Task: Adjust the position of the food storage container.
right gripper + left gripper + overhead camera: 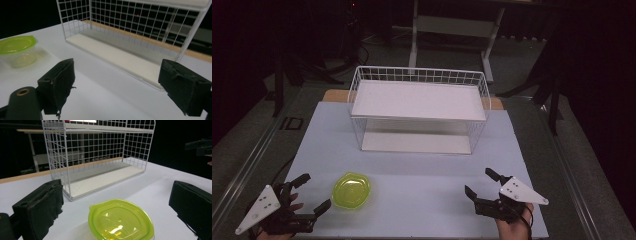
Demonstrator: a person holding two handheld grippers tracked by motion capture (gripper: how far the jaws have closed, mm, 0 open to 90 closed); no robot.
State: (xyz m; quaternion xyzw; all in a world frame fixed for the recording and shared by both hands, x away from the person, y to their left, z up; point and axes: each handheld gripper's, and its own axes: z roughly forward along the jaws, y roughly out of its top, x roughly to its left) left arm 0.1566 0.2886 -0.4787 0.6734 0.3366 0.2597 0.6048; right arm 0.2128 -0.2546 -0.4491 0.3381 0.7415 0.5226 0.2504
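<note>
We see left gripper (314, 192) jaws spread, green-lidded container (351, 190) just ahead between them; right gripper (479, 183) jaws spread, empty, wire rack (419, 107) beyond.

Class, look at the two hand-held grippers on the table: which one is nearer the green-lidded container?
The left hand-held gripper. The clear plastic container with the yellow-green lid sits just beside its open jaws, while the right hand-held gripper rests far across the white table.
</note>
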